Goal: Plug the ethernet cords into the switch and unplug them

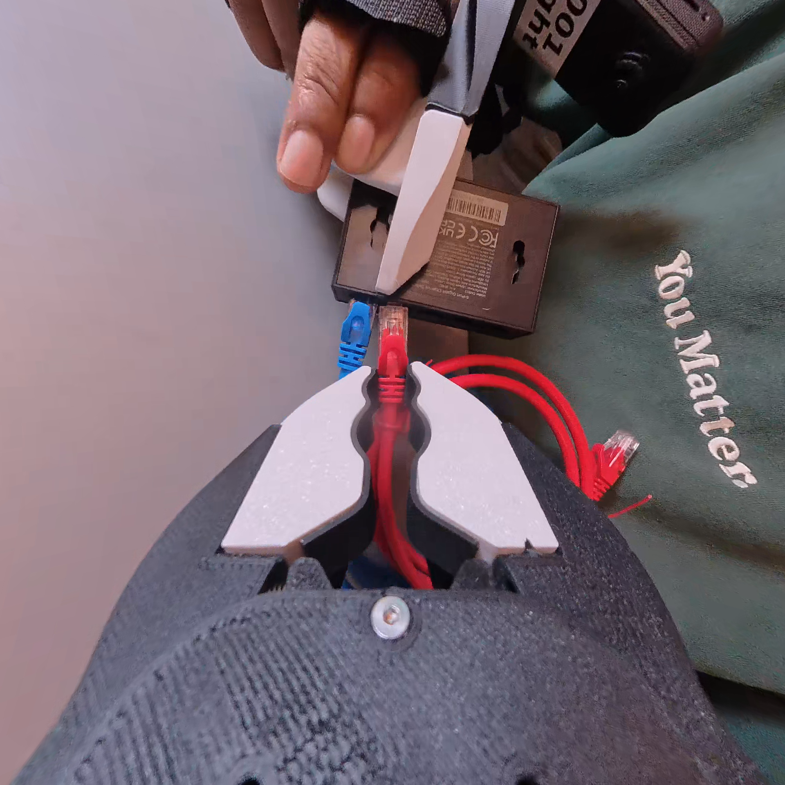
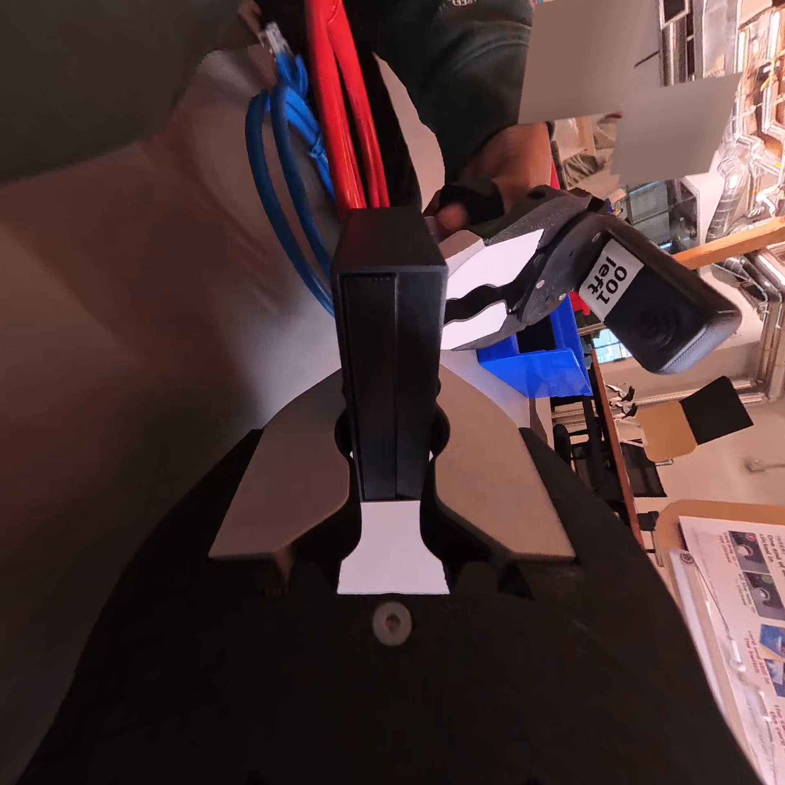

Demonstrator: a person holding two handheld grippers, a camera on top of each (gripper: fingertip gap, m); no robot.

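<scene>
My left gripper (image 1: 393,376) is shut on the boot of a red ethernet cord (image 1: 391,467). Its clear plug (image 1: 393,320) has its tip at the port face of the black switch (image 1: 467,259), most of the plug still outside. A blue plug (image 1: 356,333) sits in the port to its left. My right gripper (image 2: 391,424) is shut on the switch (image 2: 386,361) and holds it edge-on, off the table. One of its white fingers (image 1: 408,212) lies across the switch's labelled underside. The left gripper (image 2: 471,297) shows to the right of the switch.
A loose red plug (image 1: 616,452) and red cord loops (image 1: 531,395) hang to the right against a person's green sweatshirt (image 1: 637,594). Blue cords (image 2: 280,170) and red cords (image 2: 352,106) trail behind the switch. A blue bin (image 2: 543,374) and printed sheets (image 2: 739,637) lie to the right.
</scene>
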